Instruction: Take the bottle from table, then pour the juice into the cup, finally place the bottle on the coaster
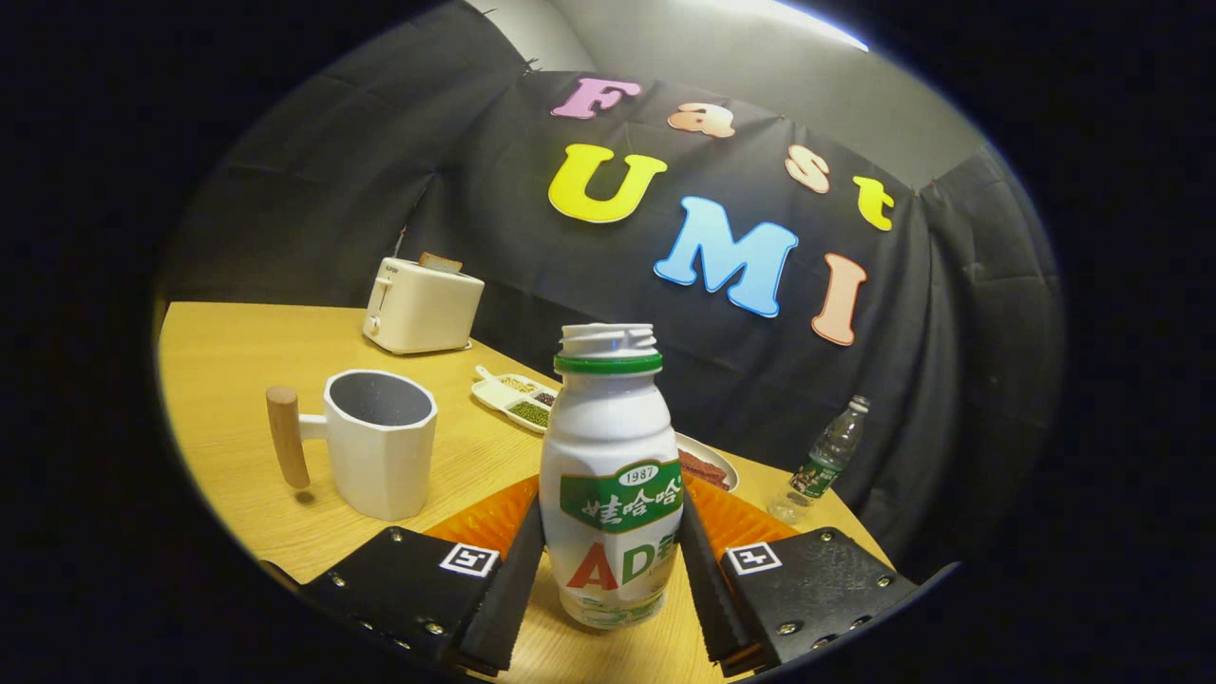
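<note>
while the gripper (608, 579) grips the bottle (609, 475) between both fingers, lift it straight and keep it upright until over the cup (378, 442) at left.

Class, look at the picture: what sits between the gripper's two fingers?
In the gripper view, the white juice bottle stands upright between the fingers, which press on both its sides.

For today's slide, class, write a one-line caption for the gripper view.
Tongs clasp the white juice bottle on the wooden table, orange coaster behind, white cup ahead-left.
</note>
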The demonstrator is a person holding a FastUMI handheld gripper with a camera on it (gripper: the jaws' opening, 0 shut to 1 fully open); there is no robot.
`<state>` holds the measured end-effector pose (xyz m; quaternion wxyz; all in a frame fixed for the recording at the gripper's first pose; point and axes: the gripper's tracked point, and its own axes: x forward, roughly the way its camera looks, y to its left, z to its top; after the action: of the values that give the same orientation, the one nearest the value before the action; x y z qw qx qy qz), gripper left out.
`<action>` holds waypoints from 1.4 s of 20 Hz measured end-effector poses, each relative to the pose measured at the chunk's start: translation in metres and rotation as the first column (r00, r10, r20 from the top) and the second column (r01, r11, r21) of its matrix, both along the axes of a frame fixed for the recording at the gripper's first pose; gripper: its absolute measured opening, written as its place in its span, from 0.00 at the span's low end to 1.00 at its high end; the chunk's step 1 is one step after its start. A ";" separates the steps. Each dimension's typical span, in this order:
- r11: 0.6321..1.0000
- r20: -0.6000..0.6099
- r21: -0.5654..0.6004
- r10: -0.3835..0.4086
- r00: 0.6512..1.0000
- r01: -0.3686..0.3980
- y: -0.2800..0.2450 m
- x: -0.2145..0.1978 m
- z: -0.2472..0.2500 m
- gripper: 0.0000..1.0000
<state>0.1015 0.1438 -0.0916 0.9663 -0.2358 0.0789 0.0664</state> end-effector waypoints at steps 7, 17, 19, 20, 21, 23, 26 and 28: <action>0.979 -0.014 -0.194 0.069 0.998 -0.070 0.017 0.009 0.002 0.72; 0.922 -0.060 -0.367 0.112 0.992 -0.127 0.024 0.013 -0.006 0.73; 0.912 -0.070 -0.386 0.117 0.991 -0.135 0.025 0.014 -0.008 0.73; 0.907 -0.075 -0.396 0.119 0.990 -0.139 0.027 0.015 -0.009 0.72; 0.903 -0.077 -0.406 0.122 0.990 -0.143 0.027 0.016 -0.009 0.72; 0.891 -0.078 -0.429 0.125 0.989 -0.146 0.029 0.016 -0.009 0.73; 0.860 -0.083 -0.488 0.123 0.989 -0.148 0.028 0.019 -0.009 0.72; 0.837 -0.083 -0.528 0.118 0.990 -0.144 0.027 0.021 -0.010 0.73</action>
<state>0.1222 0.1703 -0.1021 0.8540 -0.4977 0.1006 0.1131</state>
